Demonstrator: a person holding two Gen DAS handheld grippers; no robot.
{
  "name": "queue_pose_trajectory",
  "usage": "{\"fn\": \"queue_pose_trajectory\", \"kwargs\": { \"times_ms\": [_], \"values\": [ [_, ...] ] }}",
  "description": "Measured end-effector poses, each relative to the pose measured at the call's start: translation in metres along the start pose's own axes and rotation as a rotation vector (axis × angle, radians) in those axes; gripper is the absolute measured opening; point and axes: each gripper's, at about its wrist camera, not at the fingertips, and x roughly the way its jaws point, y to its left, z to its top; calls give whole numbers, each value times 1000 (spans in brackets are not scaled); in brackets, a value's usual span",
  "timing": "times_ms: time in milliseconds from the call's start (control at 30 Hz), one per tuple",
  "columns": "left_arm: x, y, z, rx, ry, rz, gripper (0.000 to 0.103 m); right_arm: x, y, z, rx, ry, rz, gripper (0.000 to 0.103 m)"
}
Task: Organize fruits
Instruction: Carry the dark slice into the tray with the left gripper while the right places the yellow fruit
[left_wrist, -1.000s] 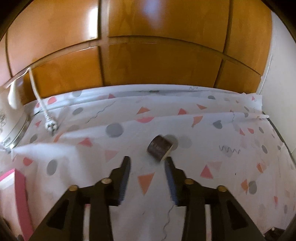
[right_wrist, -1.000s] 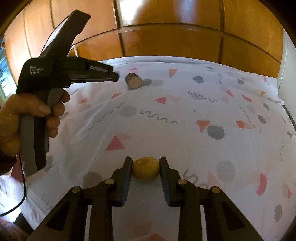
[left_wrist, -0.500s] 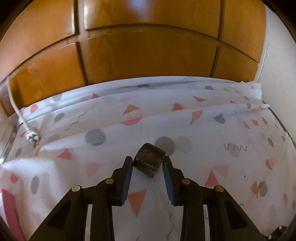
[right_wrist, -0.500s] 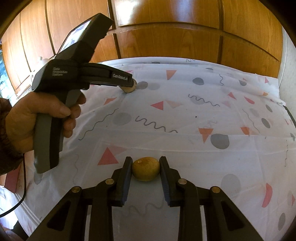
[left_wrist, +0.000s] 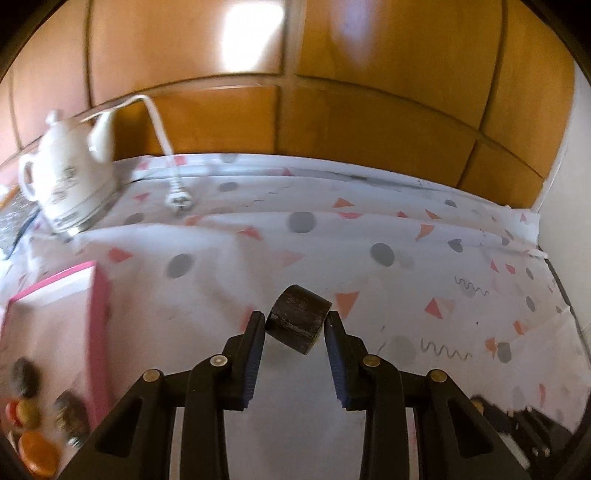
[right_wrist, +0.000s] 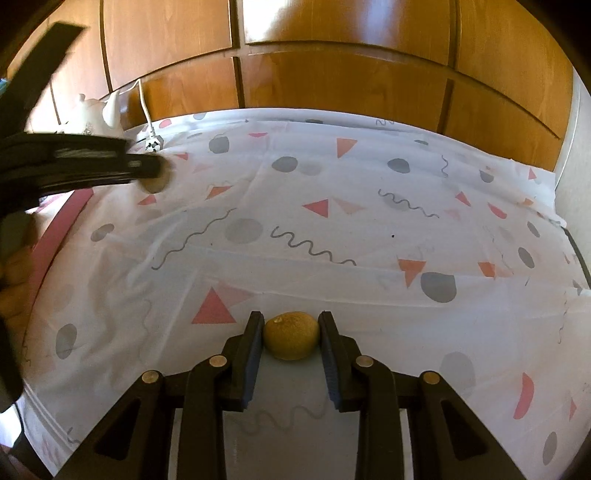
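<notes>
At the far left of the left wrist view, a pink-rimmed white tray (left_wrist: 96, 302) lies on the tabletop with blurred round fruits (left_wrist: 35, 448) in its lower corner, orange and brown ones among them. Behind it stands a white electric kettle (left_wrist: 64, 184), its white cord and plug (left_wrist: 178, 199) trailing over the patterned tablecloth (left_wrist: 406, 295).

In the middle, the left tongs (left_wrist: 295, 325) are clamped on a dark brown cylindrical piece (left_wrist: 298, 319), tilted and held above the cloth. In the right wrist view this same tool comes in from the left as a blurred black shape, a pale round face showing at its tip, near the pink tray edge.

To the right, the right tongs (right_wrist: 290, 334) are closed on a small yellow-brown round fruit (right_wrist: 290, 335), gripped on both sides just over the cloth. Wooden panelling (right_wrist: 332, 66) runs behind the tabletop.
</notes>
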Motion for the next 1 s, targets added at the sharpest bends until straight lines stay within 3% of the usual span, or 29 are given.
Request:
{"fn": "queue_pose_trajectory", "kwargs": {
  "times_ms": [500,867,1000],
  "values": [
    [-84,96,-49,-127,-60,128,33,0,6,-2,-27,-8,-37,30],
    [-111,147,-81,-206,-68,180,33,1,15,2,-60,10,-104,29],
    [-115,161,-89,-228,-65,197,34,-1,19,9,-43,29,-81,29]
  ]
}}
